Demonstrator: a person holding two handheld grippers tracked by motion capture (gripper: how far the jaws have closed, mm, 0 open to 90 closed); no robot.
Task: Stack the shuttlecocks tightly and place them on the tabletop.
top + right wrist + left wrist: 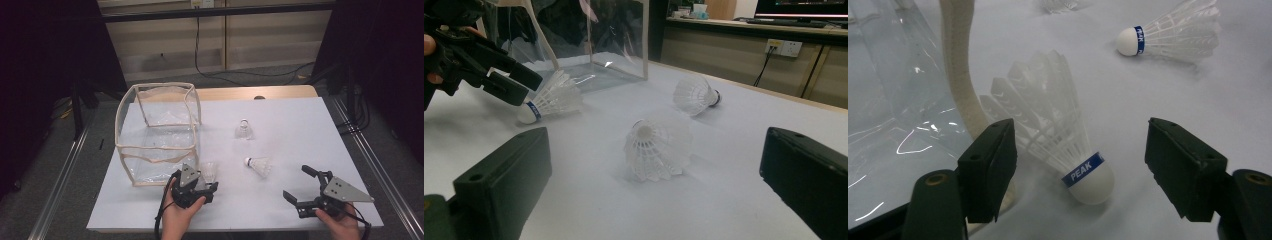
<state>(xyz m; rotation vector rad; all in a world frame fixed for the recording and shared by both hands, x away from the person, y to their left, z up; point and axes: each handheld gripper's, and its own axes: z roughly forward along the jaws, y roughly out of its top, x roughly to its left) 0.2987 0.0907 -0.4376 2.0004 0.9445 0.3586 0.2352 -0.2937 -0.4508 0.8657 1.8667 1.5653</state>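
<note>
The left hand-held gripper is straddling, jaws apart and untouching, a shuttlecock whose blue band is reading "PEAK"; the right hand-held gripper is gaping empty.

The feathered shuttlecock between the left gripper's jaws is white, its rounded cork cap white too, ringed by a blue band printed "PEAK" in white letters; the second feathered shuttlecock beyond it wears the same blue band on white. The soft clear-plastic box is see-through with cream fabric edging, and the flat table sheet is plain white. Both two-jaw grippers are black with grey three-cornered plates.
</note>
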